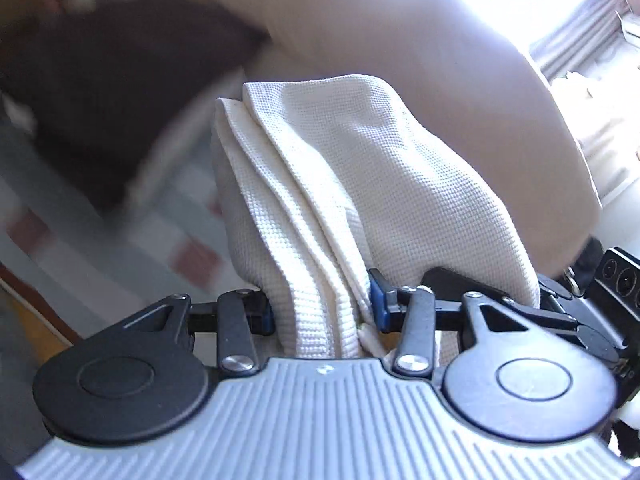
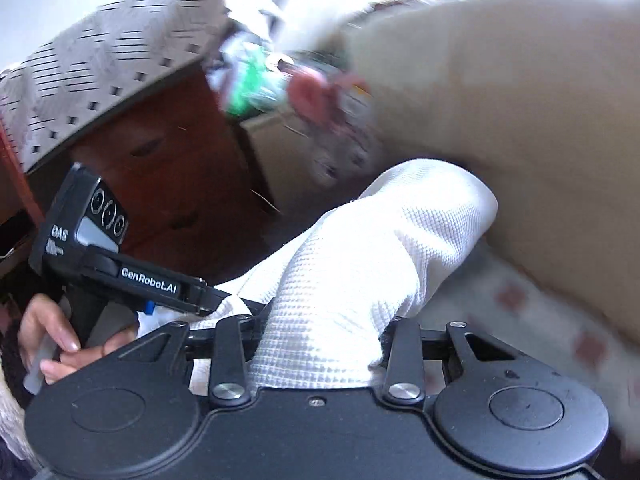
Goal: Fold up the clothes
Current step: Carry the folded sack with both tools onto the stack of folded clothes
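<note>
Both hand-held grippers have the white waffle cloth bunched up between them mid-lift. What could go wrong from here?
1. The left hand-held gripper clamps several bunched layers of the white waffle cloth; a layer could slip free, spoiling the fold.
2. The right hand-held gripper also holds a thick wad, so edges may not line up.
3. In the right wrist view the grippers sit close together, with the cloth hanging over the striped bedding; they might collide.

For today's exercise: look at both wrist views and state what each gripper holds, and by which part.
Both hold the same white waffle-knit garment. The left gripper clamps a bunch of its thick hemmed edges; the right gripper clamps a bunched fold.
</note>
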